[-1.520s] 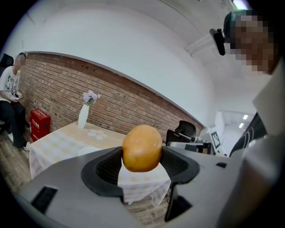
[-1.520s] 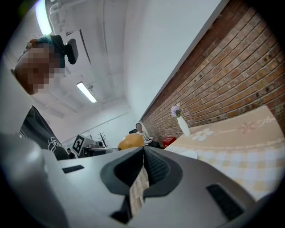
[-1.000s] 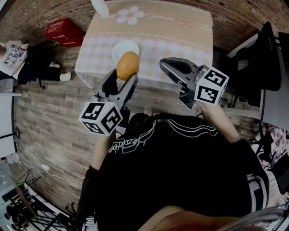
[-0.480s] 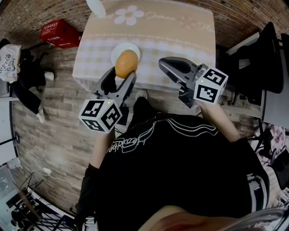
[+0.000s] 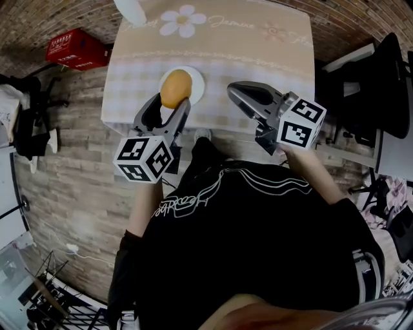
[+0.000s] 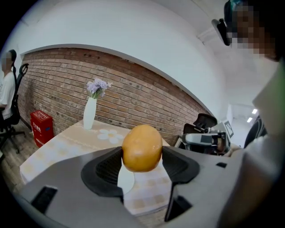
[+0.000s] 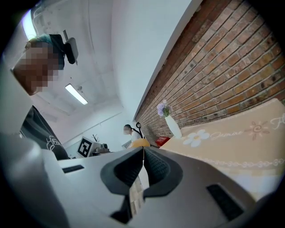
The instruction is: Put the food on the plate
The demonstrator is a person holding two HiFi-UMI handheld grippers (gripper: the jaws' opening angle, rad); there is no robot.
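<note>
A person stands at the near edge of a desk (image 5: 258, 58) draped in beige checked cloth with a daisy print. The left gripper (image 5: 171, 104) pinches a smooth, rounded orange-yellow piece of food (image 5: 176, 88) by its sides, raised in the air in line with a small round white plate (image 5: 197, 84) near the desk's front edge. The side grip leaves the food's underside free, probably for lowering straight down. The right gripper (image 5: 233, 89) hovers beside it, fingers (image 7: 129, 171) pressed together on nothing, clear of the path. Bare cloth surrounds the plate, and a white vase (image 5: 129, 9) stands well apart at the far left corner.
</note>
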